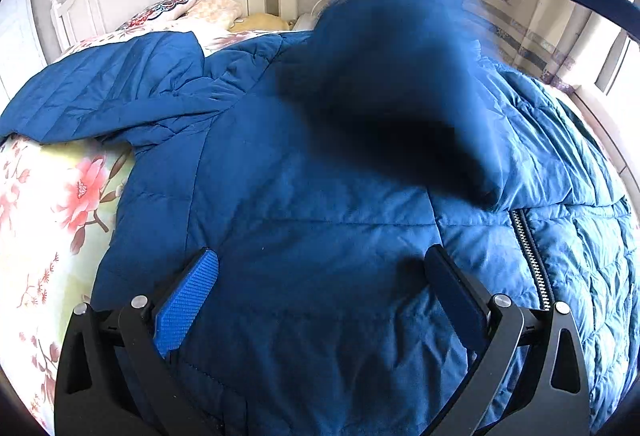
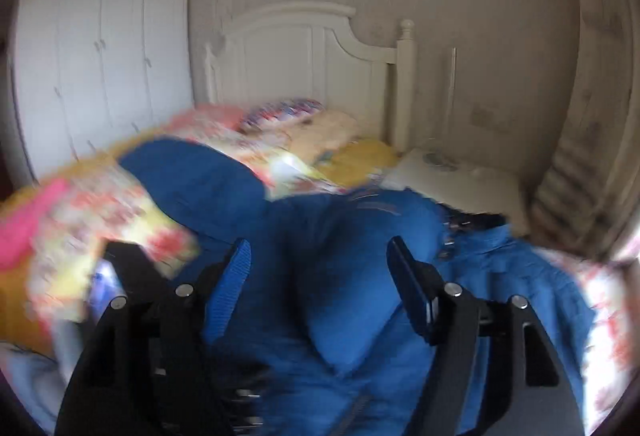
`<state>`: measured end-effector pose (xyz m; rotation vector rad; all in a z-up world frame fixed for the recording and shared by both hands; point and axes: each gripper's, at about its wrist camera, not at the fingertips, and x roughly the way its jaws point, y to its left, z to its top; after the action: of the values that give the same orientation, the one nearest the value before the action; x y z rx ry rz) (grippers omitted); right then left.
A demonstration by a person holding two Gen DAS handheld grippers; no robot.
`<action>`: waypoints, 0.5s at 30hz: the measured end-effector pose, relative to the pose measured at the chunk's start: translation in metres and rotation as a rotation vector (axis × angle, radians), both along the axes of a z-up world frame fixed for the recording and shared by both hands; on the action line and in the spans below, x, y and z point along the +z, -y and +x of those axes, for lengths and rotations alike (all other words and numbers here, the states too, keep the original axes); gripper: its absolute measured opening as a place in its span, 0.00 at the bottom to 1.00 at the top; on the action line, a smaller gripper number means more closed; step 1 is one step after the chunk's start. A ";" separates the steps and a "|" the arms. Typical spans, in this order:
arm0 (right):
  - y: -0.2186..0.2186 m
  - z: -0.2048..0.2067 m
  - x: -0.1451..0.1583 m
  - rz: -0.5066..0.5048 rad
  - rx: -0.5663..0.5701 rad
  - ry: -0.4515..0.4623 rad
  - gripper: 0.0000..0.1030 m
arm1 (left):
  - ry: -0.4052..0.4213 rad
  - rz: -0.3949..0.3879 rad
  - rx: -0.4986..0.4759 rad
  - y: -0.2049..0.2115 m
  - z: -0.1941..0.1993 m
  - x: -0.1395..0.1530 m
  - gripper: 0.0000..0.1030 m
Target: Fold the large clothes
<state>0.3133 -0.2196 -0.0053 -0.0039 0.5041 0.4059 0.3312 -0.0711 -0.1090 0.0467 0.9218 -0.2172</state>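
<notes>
- We see a blue quilted jacket spread across a bed with a floral bedsheet, its front facing up and its zipper running along the near right.
- One sleeve lies out to the far left on the sheet.
- Another part of the jacket shows as a dark blue blur over its far middle.
- Our left gripper hovers over the near hem with its jaws spread wide and nothing clamped between them.
- Our right gripper has its jaws well apart too; jacket fabric sits under them, but the pads press on nothing.
- A white headboard and pillows stand at the far end, and a white wardrobe at the far left.
</notes>
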 end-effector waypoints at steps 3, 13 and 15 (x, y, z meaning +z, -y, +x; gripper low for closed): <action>0.050 -0.020 0.006 0.139 -0.087 -0.012 0.72 | 0.001 -0.011 0.000 0.000 0.000 0.000 0.96; 0.222 -0.019 -0.100 0.219 -0.589 -0.343 0.66 | -0.045 -0.141 -0.057 -0.007 0.005 0.005 0.96; 0.235 -0.023 -0.102 0.293 -0.610 -0.320 0.67 | -0.122 -0.388 -0.058 -0.026 0.018 0.009 0.96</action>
<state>0.2899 -0.4549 -0.1073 0.4936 0.7251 -0.1266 0.3488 -0.0450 -0.0998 -0.3022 0.9866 -0.4531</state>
